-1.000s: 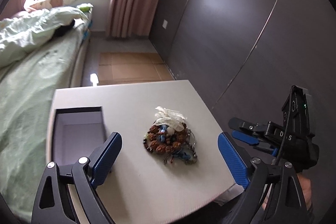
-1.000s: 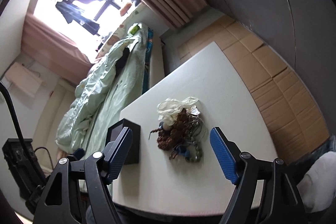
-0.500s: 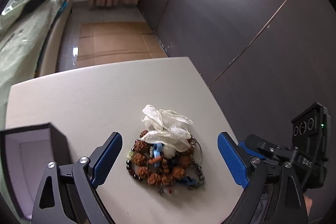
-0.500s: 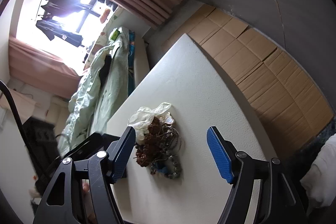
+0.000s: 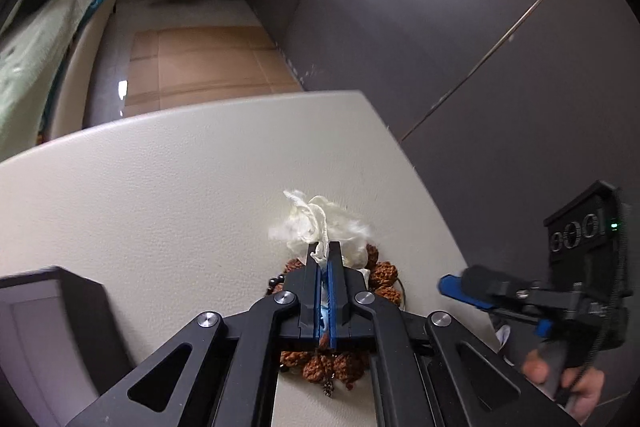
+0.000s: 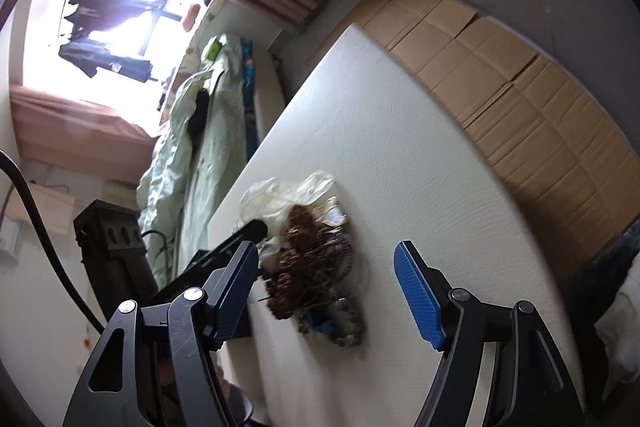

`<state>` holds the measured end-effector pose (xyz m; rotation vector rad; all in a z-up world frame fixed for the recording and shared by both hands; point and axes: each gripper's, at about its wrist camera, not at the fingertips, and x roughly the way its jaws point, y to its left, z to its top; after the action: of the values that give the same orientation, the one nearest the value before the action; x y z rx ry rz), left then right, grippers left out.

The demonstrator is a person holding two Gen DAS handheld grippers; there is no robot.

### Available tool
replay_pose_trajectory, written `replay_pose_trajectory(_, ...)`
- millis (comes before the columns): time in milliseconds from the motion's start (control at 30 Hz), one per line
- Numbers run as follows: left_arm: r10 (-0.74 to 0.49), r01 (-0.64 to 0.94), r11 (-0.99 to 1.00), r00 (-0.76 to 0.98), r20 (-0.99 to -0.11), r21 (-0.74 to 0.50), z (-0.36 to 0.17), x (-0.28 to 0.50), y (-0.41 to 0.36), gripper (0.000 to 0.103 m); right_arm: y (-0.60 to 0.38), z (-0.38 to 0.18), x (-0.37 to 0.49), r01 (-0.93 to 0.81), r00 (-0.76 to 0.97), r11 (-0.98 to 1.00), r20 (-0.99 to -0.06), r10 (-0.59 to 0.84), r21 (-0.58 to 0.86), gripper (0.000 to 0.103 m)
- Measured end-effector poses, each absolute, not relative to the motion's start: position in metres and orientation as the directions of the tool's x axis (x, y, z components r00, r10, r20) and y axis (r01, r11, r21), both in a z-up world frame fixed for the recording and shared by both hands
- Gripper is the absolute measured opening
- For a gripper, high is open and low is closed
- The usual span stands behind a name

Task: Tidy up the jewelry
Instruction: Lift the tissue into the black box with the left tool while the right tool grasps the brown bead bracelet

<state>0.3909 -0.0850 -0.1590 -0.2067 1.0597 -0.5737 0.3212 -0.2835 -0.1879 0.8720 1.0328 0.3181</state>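
A pile of jewelry [image 5: 384, 275] [image 6: 304, 267] lies on the white table [image 5: 160, 187]: brown knobbly beads, metal rings and blue bits. A crumpled white bag [image 5: 320, 223] [image 6: 280, 195] rests on its far side. My left gripper [image 5: 325, 255] sits over the pile, shut, with a strip of the white bag pinched at its tips. In the right wrist view its black fingers [image 6: 252, 231] reach into the pile from the left. My right gripper [image 6: 326, 251] hovers open just above the pile, holding nothing. One of its blue pads [image 5: 456, 289] shows at the pile's right.
A dark open box [image 5: 60, 327] with a pale lining stands on the table's left. A hand [image 5: 580, 387] holds the right gripper's handle off the right edge. Beyond the table are a bed [image 6: 200, 147], cardboard on the floor [image 6: 520, 87] and a dark wall [image 5: 440, 27].
My left gripper came down onto the pile and closed from wide open onto the white bag. My right gripper sank closer to the pile, rolled a little, and stayed open.
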Motion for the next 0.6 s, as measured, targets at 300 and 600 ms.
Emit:
replay_pose_trajectory(300, -0.613, 0.406, 0.789, 0.451, -0.649, -0.462, -0.103, 0.372, -0.063, 0.001, -0.25, -0.177, 0.338, 0.092, 0.487, 0.725, -0.666, 0.565, 0.683, 0.072)
replay_pose_trajectory(600, -0.613, 0.388, 0.79, 0.493, -0.618, -0.475, -0.082, 0.36, -0.037, 0.001, -0.22, -0.178, 0.357, 0.087, 0.435, 0.827, -0.768, 0.47, 0.555, 0.035)
